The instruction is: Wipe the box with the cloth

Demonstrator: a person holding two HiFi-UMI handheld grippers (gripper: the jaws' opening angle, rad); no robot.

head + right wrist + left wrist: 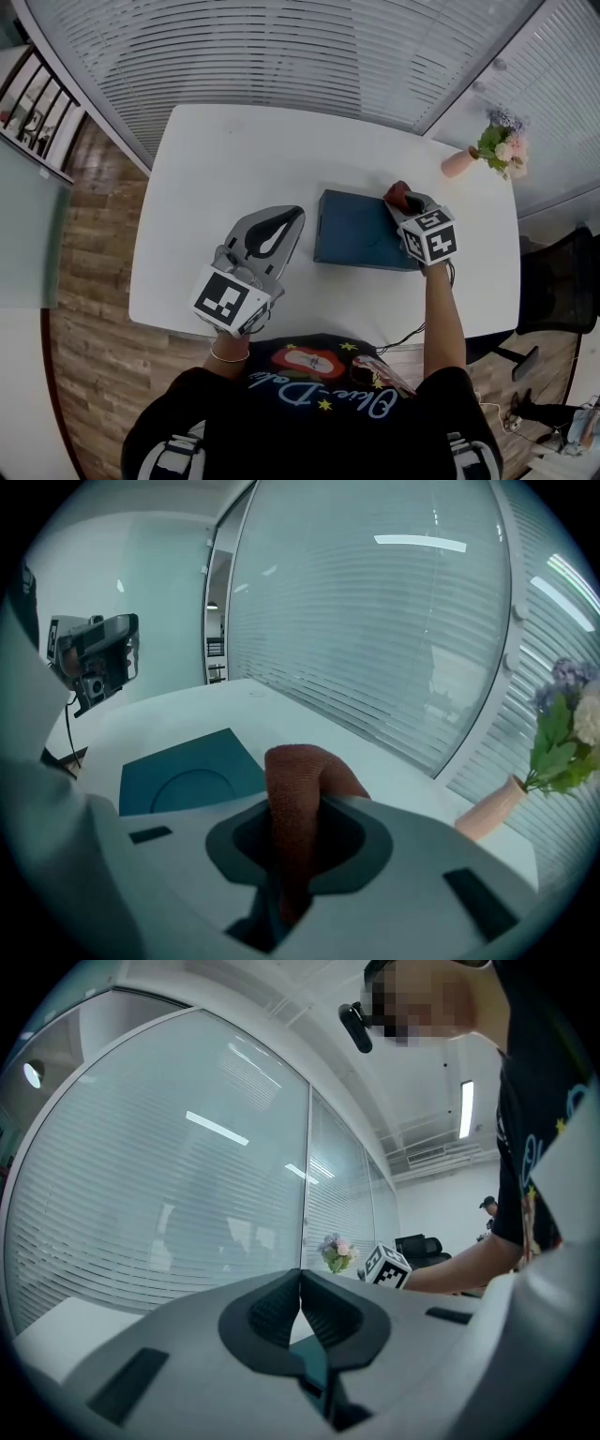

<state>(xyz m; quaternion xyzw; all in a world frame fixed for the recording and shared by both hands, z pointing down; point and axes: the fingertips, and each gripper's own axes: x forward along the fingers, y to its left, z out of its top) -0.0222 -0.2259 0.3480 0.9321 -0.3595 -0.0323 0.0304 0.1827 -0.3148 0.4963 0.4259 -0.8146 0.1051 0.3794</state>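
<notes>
Rust terry cloth (397, 193) at far right corner of flat teal box (361, 232).
Right gripper (401, 201) clamped on its nubby fold; left gripper (297, 215) closed, empty, left of box.

An office meeting room, by the look of it — glass partition walls (281, 47) hung with horizontal blinds fill the top of the head view, behind a plain white table (216, 178). A black office chair (561, 281) stands at the right edge, wood-look flooring (94, 281) lies at the left, and a ceiling strip light (466, 1108) glows upper right in the left gripper view.
</notes>
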